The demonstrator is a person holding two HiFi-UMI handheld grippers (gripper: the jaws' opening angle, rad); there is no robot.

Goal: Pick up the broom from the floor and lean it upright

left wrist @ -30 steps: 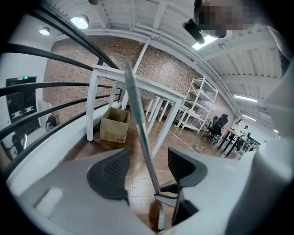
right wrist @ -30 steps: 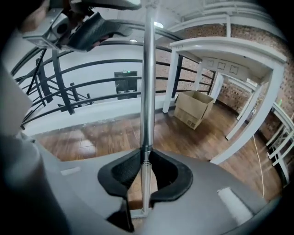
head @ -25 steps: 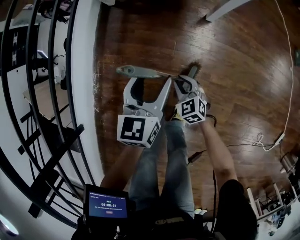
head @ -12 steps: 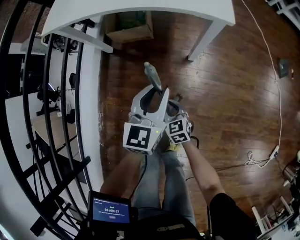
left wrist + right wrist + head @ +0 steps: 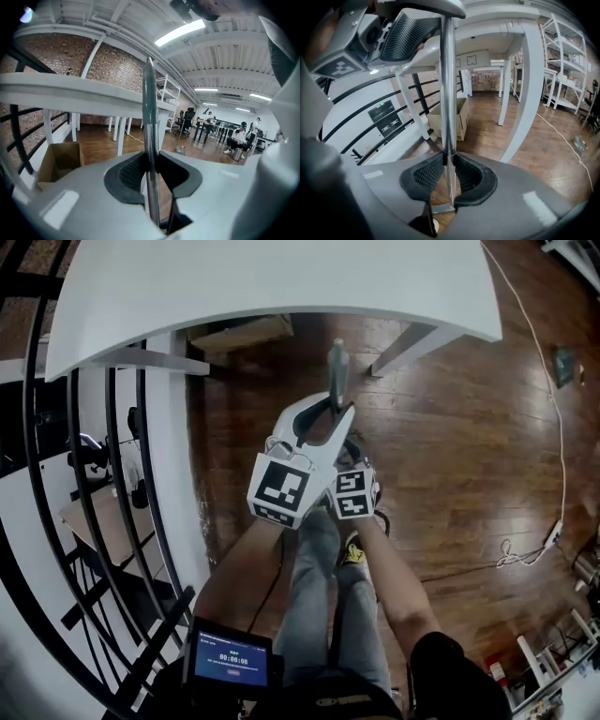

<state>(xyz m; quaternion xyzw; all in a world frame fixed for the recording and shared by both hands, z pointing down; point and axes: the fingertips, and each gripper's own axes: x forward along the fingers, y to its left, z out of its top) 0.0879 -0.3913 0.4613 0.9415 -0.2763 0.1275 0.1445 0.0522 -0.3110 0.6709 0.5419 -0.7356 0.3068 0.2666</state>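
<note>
The broom's grey metal handle [image 5: 337, 367] stands nearly upright in front of the white table, its top poking up past my left gripper [image 5: 328, 411]. The left jaws have just been closing and are now shut on the handle [image 5: 149, 140], which runs between the black pads [image 5: 129, 173]. My right gripper [image 5: 349, 451] sits just below and to the right, half hidden behind the left one. It is shut on the same handle [image 5: 447, 93] lower down. In the right gripper view the left gripper [image 5: 410, 33] grips the pole above. The brush end is hidden.
A white table [image 5: 281, 277] spans the top of the head view, one leg [image 5: 412, 345] close to the handle. A cardboard box [image 5: 239, 334] sits beneath it. Black railing [image 5: 141, 484] runs along the left. A white cable [image 5: 553, 427] trails over the wooden floor at right.
The handle lay on the floor a second ago and now stands up. The left jaws, wide open then, have closed on it. Both grippers rose and moved toward the table.
</note>
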